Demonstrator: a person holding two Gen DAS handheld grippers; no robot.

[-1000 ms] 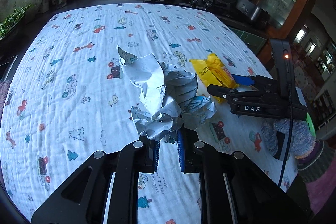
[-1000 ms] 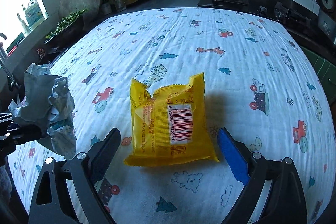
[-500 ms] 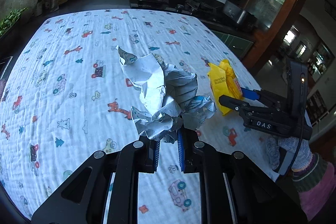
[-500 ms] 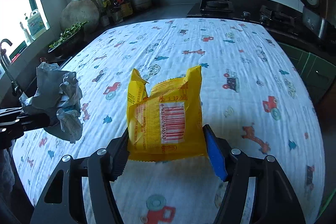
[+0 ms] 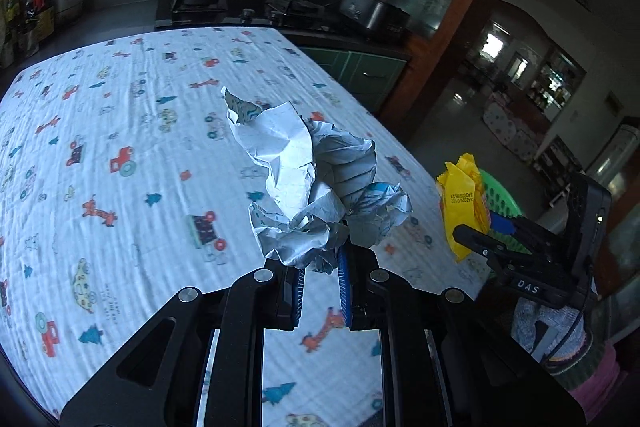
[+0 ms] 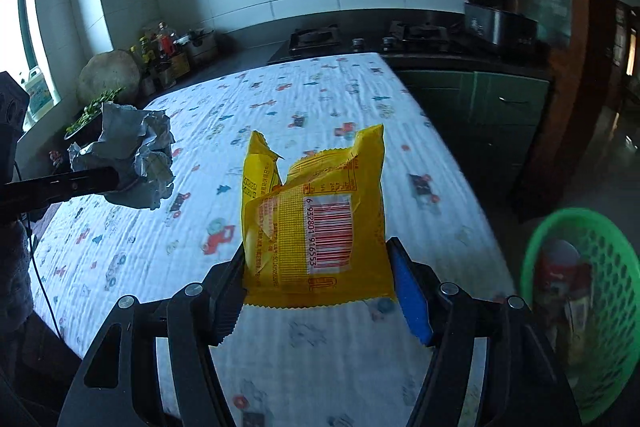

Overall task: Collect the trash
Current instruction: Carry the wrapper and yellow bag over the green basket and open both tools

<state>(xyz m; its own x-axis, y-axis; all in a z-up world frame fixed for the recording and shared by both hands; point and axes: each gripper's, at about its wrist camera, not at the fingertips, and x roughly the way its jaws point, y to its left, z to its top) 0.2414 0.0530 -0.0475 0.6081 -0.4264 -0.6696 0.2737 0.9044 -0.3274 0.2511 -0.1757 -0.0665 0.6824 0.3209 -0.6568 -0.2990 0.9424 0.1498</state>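
With left gripper (image 5: pixel 320 281) clamped on crumpled paper (image 5: pixel 308 183) and right gripper (image 6: pixel 318 285) clamped on yellow snack packet (image 6: pixel 316 215), both lifted clear of the tabletop (image 6: pixel 280 115), best to carry steadily over green basket (image 6: pixel 616 355) on the right, centre above its rim, then release.

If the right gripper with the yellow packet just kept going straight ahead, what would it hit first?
Probably the patterned tablecloth beyond the yellow packet that the right gripper clamps; the green basket sits off to its right. Depth is uncertain.
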